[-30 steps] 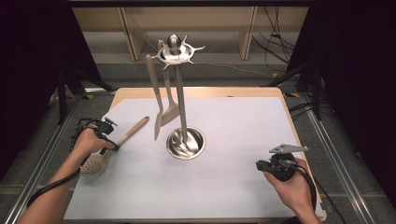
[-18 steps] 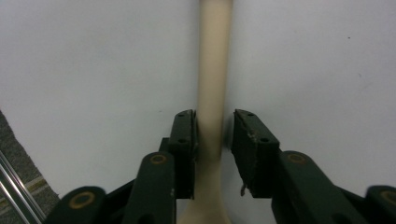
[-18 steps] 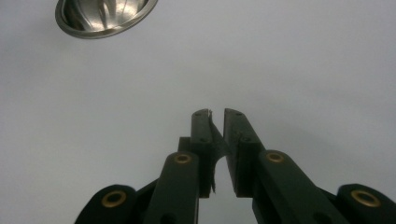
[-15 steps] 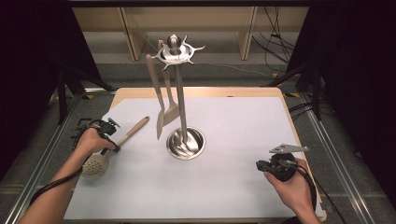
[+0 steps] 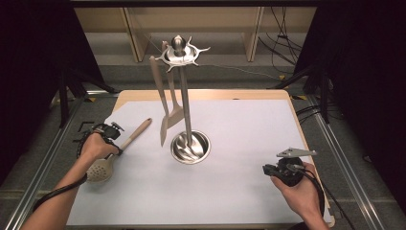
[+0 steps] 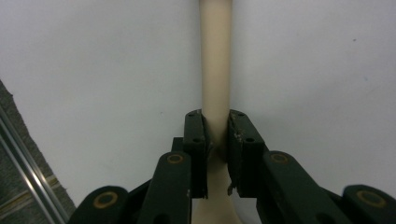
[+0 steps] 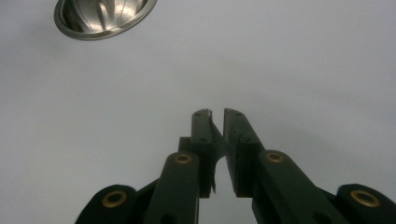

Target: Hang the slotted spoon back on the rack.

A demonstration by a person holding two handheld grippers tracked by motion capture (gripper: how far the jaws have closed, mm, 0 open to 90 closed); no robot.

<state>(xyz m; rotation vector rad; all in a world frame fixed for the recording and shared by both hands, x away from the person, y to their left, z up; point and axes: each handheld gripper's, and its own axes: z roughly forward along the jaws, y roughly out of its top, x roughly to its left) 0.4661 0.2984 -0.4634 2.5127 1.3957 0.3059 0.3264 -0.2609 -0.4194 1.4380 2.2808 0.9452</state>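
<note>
I'm working over the white-covered table (image 5: pixel 239 191), where the tall steel utensil stand with its round dished base (image 5: pixel 190 146) rises at the middle, two flat turners already hanging from its top ring. The beige slotted spoon with a wooden-coloured handle (image 5: pixel 131 140) lies flat at the table's left side. My left gripper (image 6: pixel 215 126) has just been closing its jaws, and they now pinch that handle (image 6: pixel 215 70) on both sides. I'd hold firm and lift level, so the perforated head doesn't swing. My right gripper (image 7: pixel 216 122) idles near the table's right edge, its jaws nearly together on nothing.
</note>
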